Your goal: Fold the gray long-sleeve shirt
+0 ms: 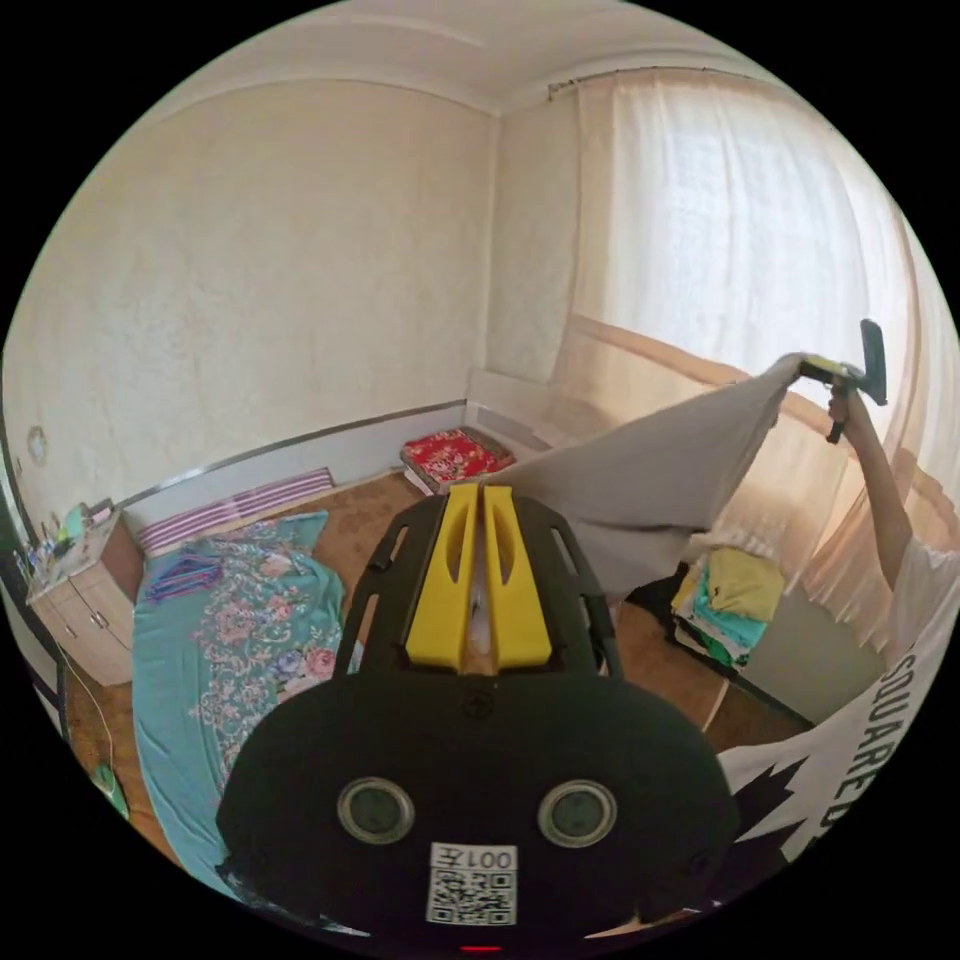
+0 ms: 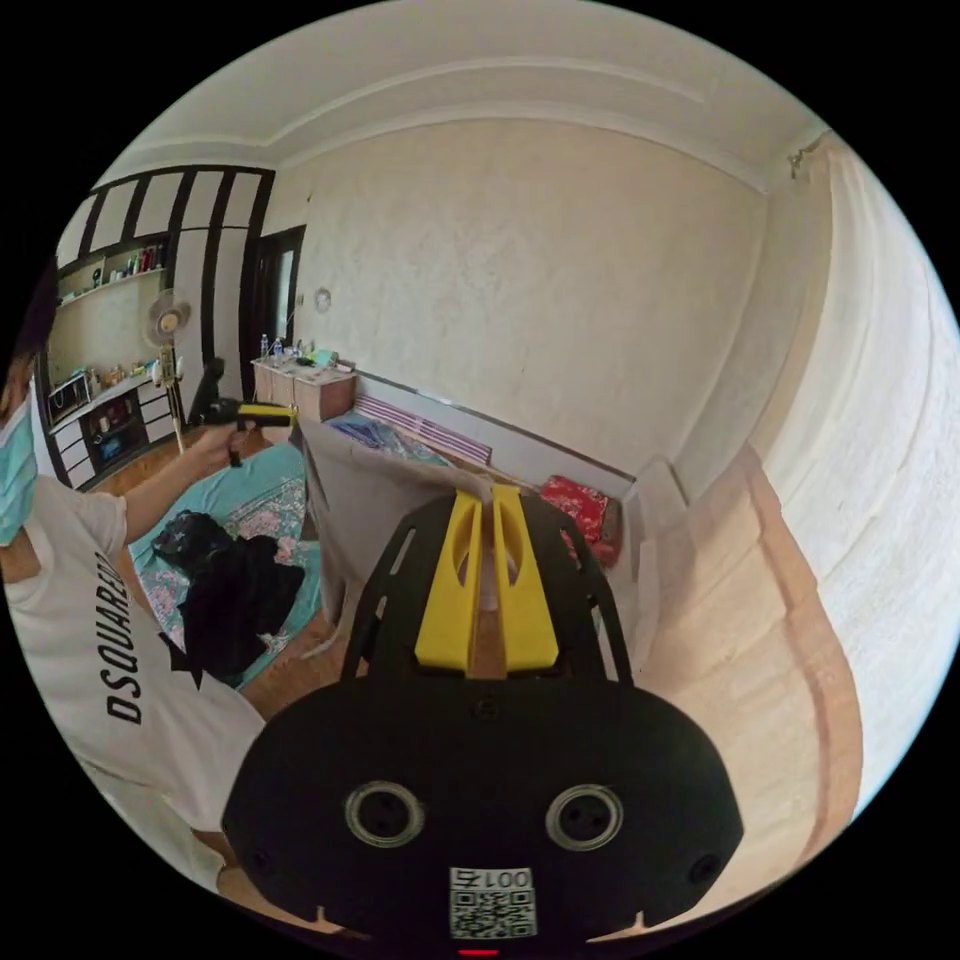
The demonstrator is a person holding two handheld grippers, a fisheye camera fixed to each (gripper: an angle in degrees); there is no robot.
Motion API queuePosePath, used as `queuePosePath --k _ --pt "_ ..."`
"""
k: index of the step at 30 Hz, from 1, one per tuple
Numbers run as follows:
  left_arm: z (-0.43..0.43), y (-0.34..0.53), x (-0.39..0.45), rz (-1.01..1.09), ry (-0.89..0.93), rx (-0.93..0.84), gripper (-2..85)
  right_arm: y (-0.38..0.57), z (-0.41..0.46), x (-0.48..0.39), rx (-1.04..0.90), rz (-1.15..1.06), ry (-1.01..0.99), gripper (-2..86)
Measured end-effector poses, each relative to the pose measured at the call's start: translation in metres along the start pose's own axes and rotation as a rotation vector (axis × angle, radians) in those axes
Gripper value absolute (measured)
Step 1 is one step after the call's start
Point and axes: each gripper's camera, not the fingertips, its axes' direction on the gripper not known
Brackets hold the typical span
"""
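Note:
The gray long-sleeve shirt (image 1: pixel 650 470) hangs stretched in the air between both grippers. In the left gripper view my left gripper (image 1: pixel 480 490) has its yellow jaws shut on one edge of the cloth. The right gripper (image 1: pixel 815 368) holds the other end up high at the right, in a raised hand. In the right gripper view my right gripper (image 2: pixel 487 492) is shut on the shirt (image 2: pixel 365 500), which runs left to the left gripper (image 2: pixel 285 413), held out over the bed. The rest of the shirt droops below the line between the grippers.
A bed with a teal floral sheet (image 1: pixel 190 640) lies below, with a pile of dark clothes (image 2: pixel 235 590) on it. A stack of folded clothes (image 1: pixel 730 600) sits near the curtained window (image 1: pixel 740 250). A red cushion (image 1: pixel 455 455) lies by the wall, and a wooden dresser (image 1: pixel 85 600) stands beside the bed.

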Motion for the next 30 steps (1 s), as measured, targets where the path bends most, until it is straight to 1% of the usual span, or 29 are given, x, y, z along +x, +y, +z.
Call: queuePosePath --k 3,5,6,9,11,12,14,15,16,17,19,20,21,22,23,24,25,27,28,29,30 --pt "-0.025 -0.011 0.003 0.070 -0.055 0.021 -1.0 0.033 0.011 -0.003 -0.039 0.025 -0.075 1.3" --pt "-0.035 -0.012 0.008 0.124 -0.089 0.001 -1.0 0.055 0.015 -0.013 -0.052 0.028 -0.144 1.3" --pt "-0.040 -0.009 0.011 0.152 -0.111 -0.016 -1.0 0.061 0.016 -0.016 -0.055 0.030 -0.163 1.3" --pt "-0.039 0.004 0.014 0.214 -0.164 -0.090 -1.0 0.086 0.028 -0.033 -0.093 0.051 -0.302 1.3" --pt "-0.024 0.013 0.011 0.240 -0.169 -0.158 -1.0 0.109 0.051 -0.045 -0.165 0.110 -0.392 1.4" --pt "-0.005 0.019 0.008 0.258 -0.174 -0.213 -1.0 0.115 0.059 -0.046 -0.193 0.134 -0.413 1.4" --pt "0.034 0.025 0.000 0.269 -0.164 -0.292 -0.9 0.147 0.106 -0.047 -0.300 0.242 -0.491 1.7" --pt "0.067 0.027 -0.007 0.269 -0.149 -0.341 -0.9 0.157 0.120 -0.047 -0.328 0.275 -0.512 1.8" --pt "0.106 0.027 -0.012 0.270 -0.143 -0.391 -0.9 0.179 0.150 -0.045 -0.391 0.344 -0.561 1.9" --pt "0.126 0.027 -0.015 0.272 -0.143 -0.410 -0.8 0.204 0.181 -0.043 -0.454 0.415 -0.603 2.2" --pt "0.219 0.022 -0.019 0.265 -0.131 -0.463 -0.4 0.247 0.228 -0.041 -0.534 0.506 -0.657 2.5" --pt "0.246 0.021 -0.018 0.260 -0.125 -0.476 -0.2 0.278 0.259 -0.040 -0.575 0.561 -0.655 2.9" --pt "0.301 0.023 -0.014 0.250 -0.099 -0.509 0.6 0.295 0.274 -0.040 -0.589 0.579 -0.640 3.2" --pt "0.357 0.031 -0.009 0.193 -0.046 -0.565 1.8 0.331 0.302 -0.041 -0.615 0.620 -0.596 3.9" --pt "0.383 0.037 -0.008 0.144 0.015 -0.607 2.7 0.369 0.328 -0.041 -0.675 0.683 -0.535 4.8" --pt "0.428 0.053 -0.004 0.061 0.188 -0.679 4.3 0.387 0.339 -0.042 -0.708 0.699 -0.508 5.4" --pt "0.458 0.072 -0.001 -0.016 0.338 -0.681 4.3 0.417 0.353 -0.048 -0.751 0.702 -0.453 6.1" --pt "0.486 0.107 -0.001 -0.131 0.475 -0.642 4.3 0.448 0.362 -0.065 -0.783 0.647 -0.399 6.1" --pt "0.499 0.137 -0.002 -0.182 0.511 -0.652 4.3 0.463 0.367 -0.081 -0.807 0.589 -0.395 5.6" --pt "0.504 0.154 -0.003 -0.197 0.511 -0.665 4.3 0.474 0.373 -0.100 -0.827 0.507 -0.400 4.3" --pt "0.508 0.190 -0.004 -0.218 0.478 -0.696 4.3 0.477 0.376 -0.111 -0.835 0.456 -0.406 3.7"
